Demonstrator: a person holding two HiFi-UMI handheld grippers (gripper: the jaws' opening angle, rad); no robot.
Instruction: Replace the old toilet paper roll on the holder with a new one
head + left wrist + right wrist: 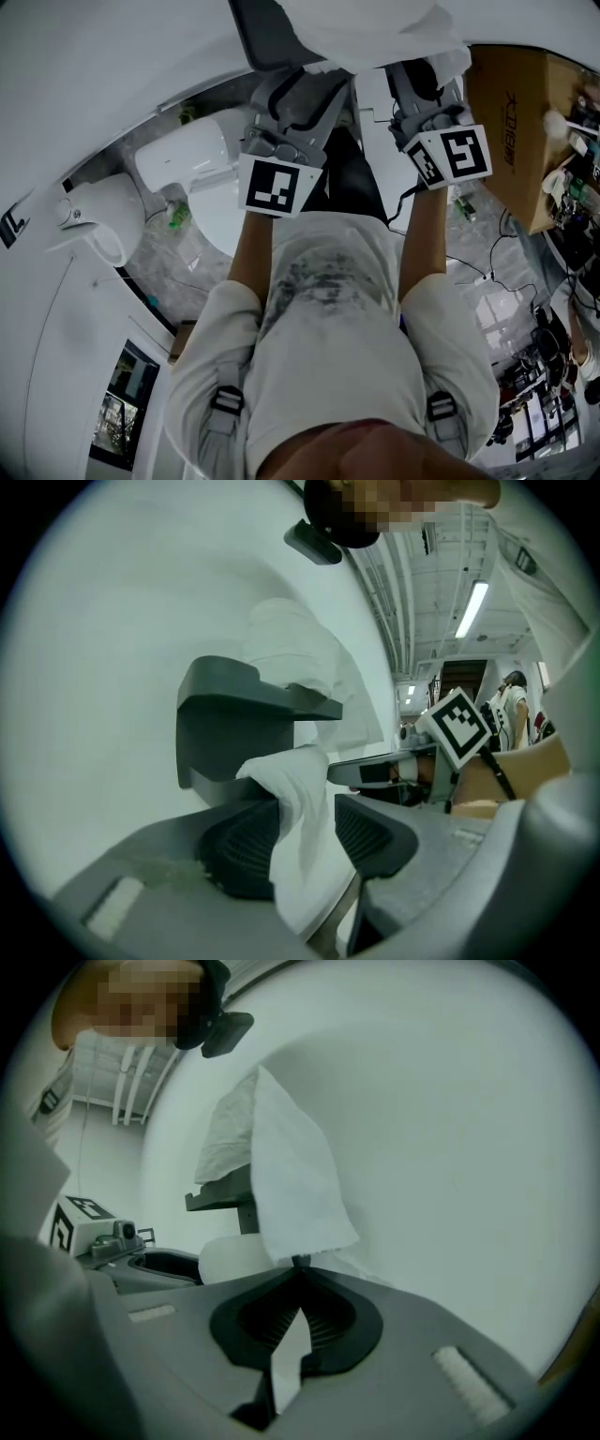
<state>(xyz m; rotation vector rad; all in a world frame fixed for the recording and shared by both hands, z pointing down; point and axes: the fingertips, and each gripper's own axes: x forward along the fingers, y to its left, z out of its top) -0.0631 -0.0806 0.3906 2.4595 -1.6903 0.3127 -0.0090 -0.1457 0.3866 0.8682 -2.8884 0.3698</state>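
Note:
A dark grey paper holder [246,714] is fixed to the white wall, and white toilet paper [292,1177] hangs down from it. In the right gripper view my right gripper [298,1267] is shut on the lower edge of that sheet, and a strip of it runs down between the pads. My left gripper [305,832] stands open. A fold of paper [302,817] hangs between its jaws, resting against the left pad [239,847] and apart from the right one. A white rounded shape [230,1258], maybe a roll, sits under the holder. In the head view both marker cubes [279,185] [457,155] are up by the holder [267,33].
A white toilet [202,155] stands on the grey floor at the left, with a white wall fitting [98,220] beside it. A cardboard box [520,122] and cables [487,272] lie on the right. The curved white wall [450,1147] is close in front of both grippers.

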